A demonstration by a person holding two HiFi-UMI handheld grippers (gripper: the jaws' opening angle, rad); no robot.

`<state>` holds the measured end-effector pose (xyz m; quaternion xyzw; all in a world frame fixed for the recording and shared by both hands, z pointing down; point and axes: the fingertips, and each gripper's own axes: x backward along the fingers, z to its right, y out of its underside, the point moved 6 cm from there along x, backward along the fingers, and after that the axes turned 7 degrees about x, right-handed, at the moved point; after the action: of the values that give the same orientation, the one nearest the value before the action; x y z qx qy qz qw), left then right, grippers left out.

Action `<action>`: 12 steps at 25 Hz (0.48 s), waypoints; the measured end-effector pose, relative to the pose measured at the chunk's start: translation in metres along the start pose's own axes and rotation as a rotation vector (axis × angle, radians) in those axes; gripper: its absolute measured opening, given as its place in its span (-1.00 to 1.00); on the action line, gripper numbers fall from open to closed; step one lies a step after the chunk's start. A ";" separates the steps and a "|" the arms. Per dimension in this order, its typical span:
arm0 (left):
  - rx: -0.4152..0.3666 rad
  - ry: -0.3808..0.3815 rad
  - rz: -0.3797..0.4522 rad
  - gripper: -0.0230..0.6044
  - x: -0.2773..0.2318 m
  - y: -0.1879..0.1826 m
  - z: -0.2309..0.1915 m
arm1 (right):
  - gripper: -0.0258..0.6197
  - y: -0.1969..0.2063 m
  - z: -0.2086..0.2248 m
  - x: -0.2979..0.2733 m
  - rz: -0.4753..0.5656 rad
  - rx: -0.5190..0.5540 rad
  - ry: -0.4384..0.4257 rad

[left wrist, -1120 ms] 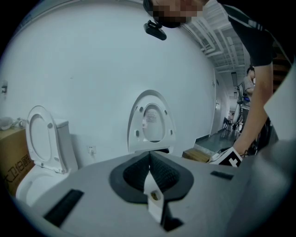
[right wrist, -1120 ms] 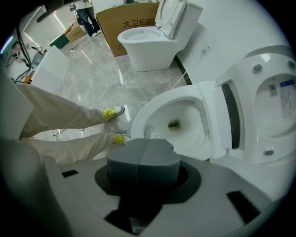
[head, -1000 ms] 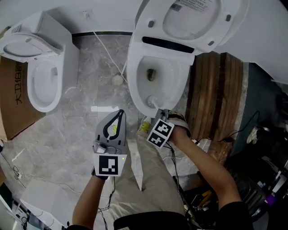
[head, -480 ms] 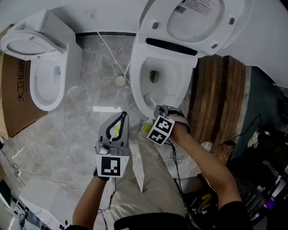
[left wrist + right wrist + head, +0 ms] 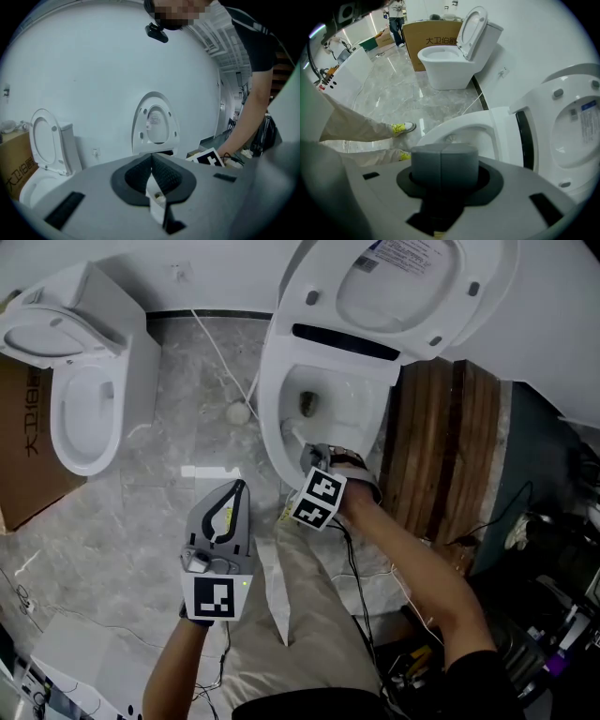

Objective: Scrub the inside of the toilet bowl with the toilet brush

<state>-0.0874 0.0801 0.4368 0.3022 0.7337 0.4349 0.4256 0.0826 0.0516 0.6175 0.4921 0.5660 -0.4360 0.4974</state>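
The toilet brush (image 5: 293, 434) is inside the toilet bowl (image 5: 269, 413), showing as a pale stub low on the near wall at about 7 o'clock from the drain (image 5: 307, 404). It leads back toward the right gripper (image 5: 444, 160), which is held over the front rim. In that gripper's own view the jaws are pressed together to a single seam and no handle shows between them. That they are clamped on the brush is my reading from the head view, where the stub runs straight out of the gripper. The left gripper (image 5: 152, 158) hangs over the grey floor (image 5: 141, 502) at 7 o'clock of the bowl, its jaws meeting at the tips and carrying nothing. The lid (image 5: 403, 287) stands raised at 12 o'clock, a second toilet (image 5: 80, 418) sits well apart at 9 o'clock, and wooden planks (image 5: 441, 446) lie at 3 o'clock. The brush is probably light, with a stiff handle and springy bristles. It is best gripped high on the handle, well clear of the head, and squeezed firmly so it cannot twist. The glazed bowl looks hard and slick, so the head will likely skid unless it is pressed into the wall.
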 end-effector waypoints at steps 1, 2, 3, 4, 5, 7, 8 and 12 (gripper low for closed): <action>-0.013 0.003 -0.008 -0.89 0.002 0.001 -0.001 | -0.46 -0.001 0.004 -0.001 0.004 -0.005 0.009; -0.043 0.011 -0.025 -0.89 0.004 0.002 -0.002 | -0.46 -0.002 0.007 -0.003 0.009 -0.010 0.017; -0.067 0.017 -0.038 -0.89 0.005 0.003 -0.003 | -0.46 -0.003 0.011 -0.004 0.013 -0.016 0.026; -0.072 0.016 -0.043 -0.89 0.006 0.004 -0.004 | -0.46 -0.004 0.015 -0.005 0.015 -0.021 0.035; -0.091 0.022 -0.051 -0.89 0.007 0.004 -0.004 | -0.46 -0.004 0.020 -0.006 0.017 -0.026 0.044; -0.189 0.058 -0.089 -0.89 0.008 0.004 -0.003 | -0.45 -0.004 0.030 -0.010 0.020 -0.035 0.067; -0.216 0.069 -0.101 -0.89 0.009 0.004 -0.003 | -0.46 -0.004 0.035 -0.012 0.023 -0.038 0.082; -0.205 0.078 -0.105 -0.89 0.013 0.006 0.001 | -0.46 -0.007 0.052 -0.021 0.030 -0.027 0.167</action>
<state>-0.0918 0.0941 0.4375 0.2010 0.7163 0.4962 0.4476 0.0833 -0.0034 0.6323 0.5285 0.6038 -0.3783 0.4615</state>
